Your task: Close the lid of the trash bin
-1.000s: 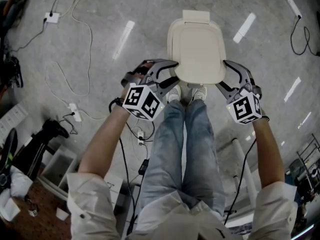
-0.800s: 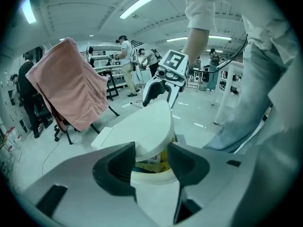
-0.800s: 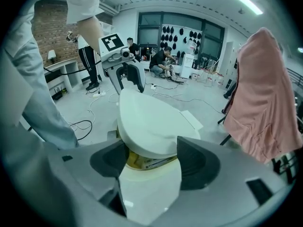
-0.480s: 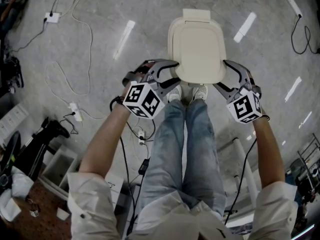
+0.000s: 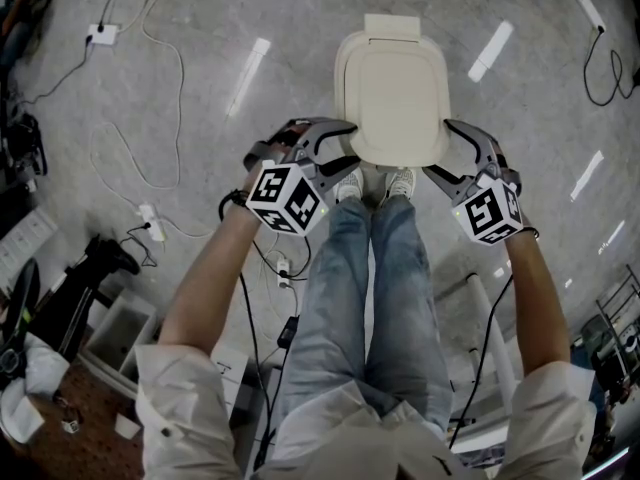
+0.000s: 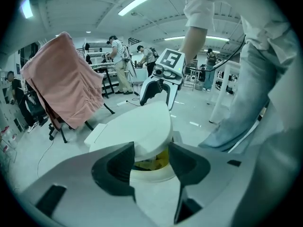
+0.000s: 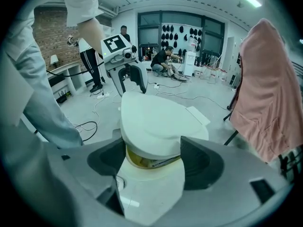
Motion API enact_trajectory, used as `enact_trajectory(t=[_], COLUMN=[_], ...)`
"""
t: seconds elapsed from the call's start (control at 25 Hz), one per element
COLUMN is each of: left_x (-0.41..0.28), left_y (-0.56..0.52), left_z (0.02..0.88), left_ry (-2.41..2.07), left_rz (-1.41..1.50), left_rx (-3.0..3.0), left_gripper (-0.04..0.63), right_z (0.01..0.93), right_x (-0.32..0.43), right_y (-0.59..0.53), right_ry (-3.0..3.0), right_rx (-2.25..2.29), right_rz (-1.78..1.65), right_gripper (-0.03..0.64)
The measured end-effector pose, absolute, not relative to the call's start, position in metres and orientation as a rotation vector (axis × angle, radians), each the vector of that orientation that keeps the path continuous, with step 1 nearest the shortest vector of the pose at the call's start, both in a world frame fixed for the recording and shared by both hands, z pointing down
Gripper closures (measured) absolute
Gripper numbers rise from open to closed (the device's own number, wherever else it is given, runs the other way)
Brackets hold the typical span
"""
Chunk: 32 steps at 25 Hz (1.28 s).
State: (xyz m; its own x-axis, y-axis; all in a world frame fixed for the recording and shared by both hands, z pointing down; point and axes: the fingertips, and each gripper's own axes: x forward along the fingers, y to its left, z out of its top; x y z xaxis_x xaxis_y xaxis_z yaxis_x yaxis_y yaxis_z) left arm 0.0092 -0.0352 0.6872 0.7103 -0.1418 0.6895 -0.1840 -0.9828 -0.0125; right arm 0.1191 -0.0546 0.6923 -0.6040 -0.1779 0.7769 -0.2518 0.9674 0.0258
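Left claw [image 5: 346, 146] stands with its jaws apart at the near left corner of the cream lid [image 5: 397, 93], with the lid's edge between them and no clear squeeze on it. At the near right corner, the right claw [image 5: 442, 151] has its jaws opening around that edge. Between the two, the lid lies nearly down on the trash bin [image 7: 151, 188] on the floor [image 5: 200, 58], and a narrow gap shows the yellow liner [image 7: 134, 159] beneath

I find the cream trash bin [image 7: 150, 186] upright on the floor [image 5: 200, 48]. Its lid [image 5: 398, 93] is lowered but ajar, with yellow contents [image 7: 134, 158] showing through the near gap.
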Motion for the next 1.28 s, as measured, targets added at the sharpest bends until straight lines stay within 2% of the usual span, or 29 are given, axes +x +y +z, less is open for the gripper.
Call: enact_trajectory(t=[0.28,0.64,0.84,1.0,1.12,1.28], left_x=[0.010,0.010,0.012,0.014,0.016,0.018], left_y=[-0.029,-0.026,-0.026,-0.024,-0.025,-0.023], left_z=[0.703,0.716,0.722,0.725,0.728,0.733], left_ry=[-0.206,-0.231,-0.242,-0.262,-0.265,-0.268], left_rz=[1.116,1.080,1.071,1.092,1.118,1.157], left_rx=[2.768,2.688,2.634,2.620,2.616,2.618], left_gripper=[0.365,0.367,0.398,0.457,0.476,0.510], right_z=[0.704,0.718,0.723,0.724,0.725,0.730], right_x=[0.117,0.115,0.115,0.115,0.118,0.116], right_y=[-0.047,-0.043,-0.044,-0.047,-0.052,-0.050], right_ry=[-2.240,-2.234,-2.229,-2.231,-2.225,-2.205], right_rx=[0.258,0.276,0.302,0.349,0.383,0.383], right_rz=[0.279,0.328,0.400,0.440,0.449,0.425], right_gripper=[0.235,0.236,0.245,0.284,0.335,0.370])
